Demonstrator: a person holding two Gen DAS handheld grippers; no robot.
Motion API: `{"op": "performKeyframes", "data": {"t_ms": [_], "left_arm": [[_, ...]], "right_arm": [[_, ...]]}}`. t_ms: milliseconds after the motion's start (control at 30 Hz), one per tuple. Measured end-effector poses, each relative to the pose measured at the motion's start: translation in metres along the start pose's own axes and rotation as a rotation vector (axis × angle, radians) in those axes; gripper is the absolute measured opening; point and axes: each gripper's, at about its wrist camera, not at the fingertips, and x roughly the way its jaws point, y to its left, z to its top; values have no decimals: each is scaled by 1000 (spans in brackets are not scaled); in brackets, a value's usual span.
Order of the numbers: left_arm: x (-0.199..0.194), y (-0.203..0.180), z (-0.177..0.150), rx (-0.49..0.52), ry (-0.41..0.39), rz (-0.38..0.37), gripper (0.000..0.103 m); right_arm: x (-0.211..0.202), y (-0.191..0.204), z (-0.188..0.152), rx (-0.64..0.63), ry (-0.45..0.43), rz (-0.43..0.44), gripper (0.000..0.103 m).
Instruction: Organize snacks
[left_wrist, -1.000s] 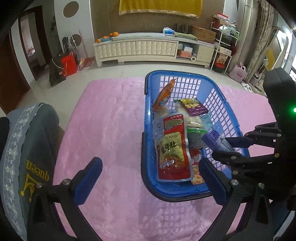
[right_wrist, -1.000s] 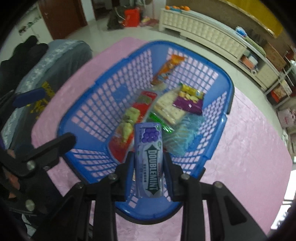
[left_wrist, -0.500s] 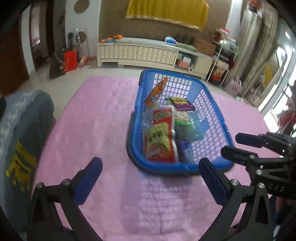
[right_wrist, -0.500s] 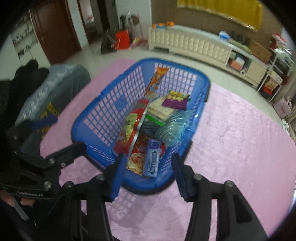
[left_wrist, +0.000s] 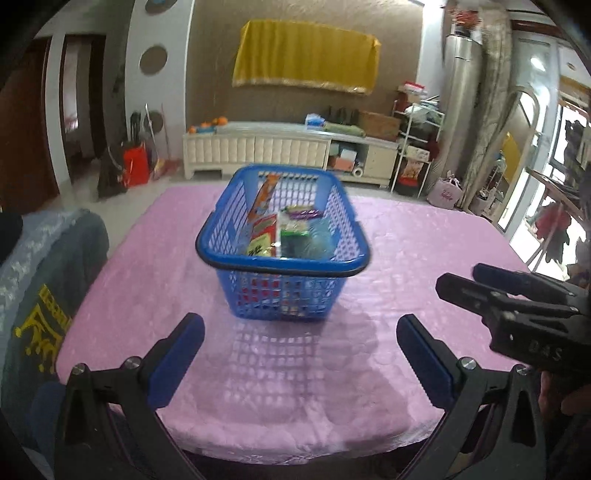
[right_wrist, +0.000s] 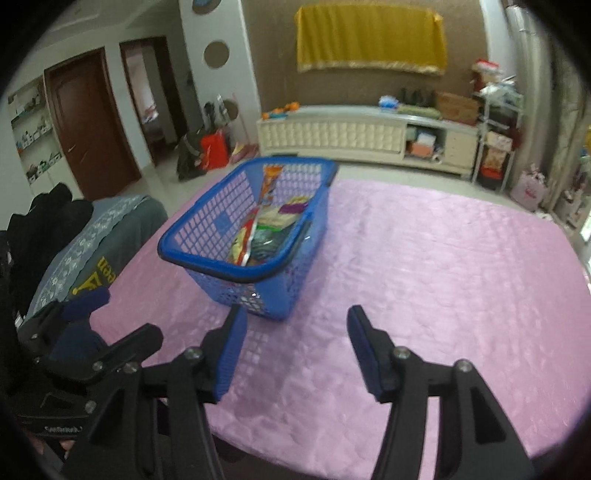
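Note:
A blue plastic basket stands on the pink tablecloth and holds several snack packets. An orange packet leans against its far wall. The basket also shows in the right wrist view, with packets inside. My left gripper is open and empty, low over the cloth in front of the basket. My right gripper is open and empty, in front and to the right of the basket; it shows in the left wrist view at the right edge.
A grey chair with a jacket stands at the table's left side. A white low cabinet with clutter runs along the far wall. The table's front edge lies just below my grippers. My left gripper shows in the right wrist view.
My right gripper let go of the purple Doublemint pack into the basket and opened. Both grippers drew back from the basket toward the table's front edge and now sit lower.

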Motion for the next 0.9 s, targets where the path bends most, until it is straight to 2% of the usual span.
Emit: {"op": "performKeyframes", "data": {"t_ms": [33,67,200,433,700,900], "left_arm": [[-6,-5,0,9,-11,-2,103],[-13,-10,1,24,-26,-5,103],[-31,-22,-1,48,-65,-9,103],[-64,-33,-5,68,-129,-6,103],[-100,-53,-16,116,-203,-7,103],[-119,-61,-26,133,-241,-12,103]], "right_arm": [[-8,0,-2,1,-22,-10,80],[-15,0,-4,-2,-38,-23,83],[-45,0,-14,-5,-95,-85,86],[-87,-6,-30,38,-160,-99,103],[-126,-6,-49,61,-239,-144,103],[-141,-4,-56,62,-278,-168,103]]}}
